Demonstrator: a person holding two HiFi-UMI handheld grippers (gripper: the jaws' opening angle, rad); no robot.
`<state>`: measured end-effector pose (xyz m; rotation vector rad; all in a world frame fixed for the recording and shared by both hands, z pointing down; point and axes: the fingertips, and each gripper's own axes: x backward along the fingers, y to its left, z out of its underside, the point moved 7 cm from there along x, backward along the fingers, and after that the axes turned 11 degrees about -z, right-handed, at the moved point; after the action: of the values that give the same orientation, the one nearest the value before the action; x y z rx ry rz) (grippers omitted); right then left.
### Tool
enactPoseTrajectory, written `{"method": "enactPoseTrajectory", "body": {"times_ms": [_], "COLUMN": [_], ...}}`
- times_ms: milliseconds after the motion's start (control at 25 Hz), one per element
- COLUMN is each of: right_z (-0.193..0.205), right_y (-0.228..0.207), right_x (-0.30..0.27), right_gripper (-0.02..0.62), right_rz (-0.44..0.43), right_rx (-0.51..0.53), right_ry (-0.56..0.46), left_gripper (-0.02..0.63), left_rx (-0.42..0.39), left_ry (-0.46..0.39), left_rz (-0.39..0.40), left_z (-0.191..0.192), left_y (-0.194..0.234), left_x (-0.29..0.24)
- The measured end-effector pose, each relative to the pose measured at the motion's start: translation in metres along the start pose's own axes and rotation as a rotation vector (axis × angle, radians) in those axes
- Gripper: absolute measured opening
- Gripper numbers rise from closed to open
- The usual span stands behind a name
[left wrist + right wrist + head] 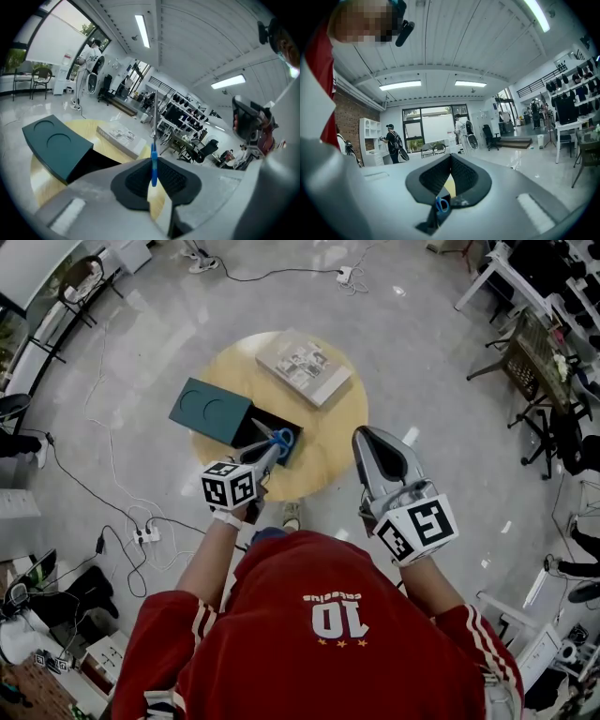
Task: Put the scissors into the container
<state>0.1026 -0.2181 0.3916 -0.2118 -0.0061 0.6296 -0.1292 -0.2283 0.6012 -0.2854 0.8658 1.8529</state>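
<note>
Scissors with blue handles (282, 439) are gripped by my left gripper (272, 448), which is shut on the handles. They hang just above the open black compartment of the dark teal container (208, 409) on the round wooden table (328, 442). In the left gripper view the blue handle (153, 171) sits between the pads with the blade pointing away, and the container (56, 145) lies below to the left. My right gripper (373, 435) is raised at the table's right edge, shut and empty. Its own view shows the jaws (451, 159) meeting, with the blue handles (441, 205) seen through the gap.
A flat book or box (304, 367) lies at the table's far side, also seen as a book (122, 137) past the container. Cables and a power strip (145, 535) lie on the floor to the left. Chairs and desks stand at the right.
</note>
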Motion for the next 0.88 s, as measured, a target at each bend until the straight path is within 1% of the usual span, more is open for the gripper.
{"method": "enactPoseTrajectory", "body": {"times_ms": [160,400,680,800,880], "right_z": [0.002,-0.003,-0.007,-0.008,-0.008], "right_y": [-0.001,-0.011,-0.016,-0.017,-0.018], "right_x": [-0.001,-0.006,-0.019,-0.025,-0.028], "right_gripper": [-0.002,-0.002,-0.002,-0.002,-0.002], "right_rz": [0.007,0.035,0.062,0.075,0.083], "right_rx": [-0.003,-0.010,-0.004,0.000,0.000], "right_ry": [0.004,0.004,-0.003,-0.008,-0.010], "left_gripper": [0.044,0.044,0.044,0.044,0.044], "left_rx": [-0.003,-0.009,-0.049,-0.050,-0.034], "left_ry": [0.060,0.150,0.249,0.279,0.298], "left_rz": [-0.021,-0.032,-0.020,-0.001,0.021], "left_z": [0.017,0.028,0.041,0.048,0.051], "left_y": [0.013,0.027,0.046,0.050,0.051], "left_x": [-0.019,-0.043,-0.067,-0.073,-0.078]}}
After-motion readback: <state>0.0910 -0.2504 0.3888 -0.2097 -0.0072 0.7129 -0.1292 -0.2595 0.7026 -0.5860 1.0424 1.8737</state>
